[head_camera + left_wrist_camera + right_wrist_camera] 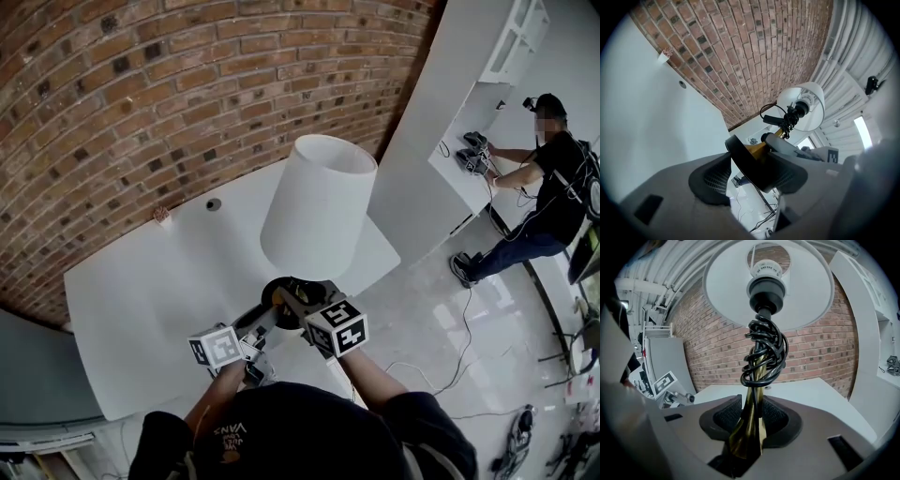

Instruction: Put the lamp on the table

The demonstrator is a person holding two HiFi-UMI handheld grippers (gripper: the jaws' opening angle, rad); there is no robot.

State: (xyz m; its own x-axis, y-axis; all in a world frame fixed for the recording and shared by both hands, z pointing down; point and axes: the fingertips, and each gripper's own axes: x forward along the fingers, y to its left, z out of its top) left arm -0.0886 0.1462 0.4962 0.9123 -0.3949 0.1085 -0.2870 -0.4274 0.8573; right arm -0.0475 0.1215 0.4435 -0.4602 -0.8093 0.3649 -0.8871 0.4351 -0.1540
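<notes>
The lamp has a white shade [319, 202], a brass stem [751, 427] wrapped in black cord [764, 350], and a round black base [750, 164]. It is held tilted in the air over the near edge of the white table [141, 291]. My right gripper [751, 420] is shut on the brass stem just below the coiled cord; in the head view it [298, 300] sits under the shade. My left gripper [749, 176] clamps the rim of the black base between its widely spread pads, and in the head view it [267, 321] reaches in from the left.
A brick wall [187, 84] backs the table. On the table's far side are a small cup [161, 216] and a cable hole [214, 203]. A person [548, 187] stands at a white counter [469, 159] to the right. Cables [459, 366] lie on the floor.
</notes>
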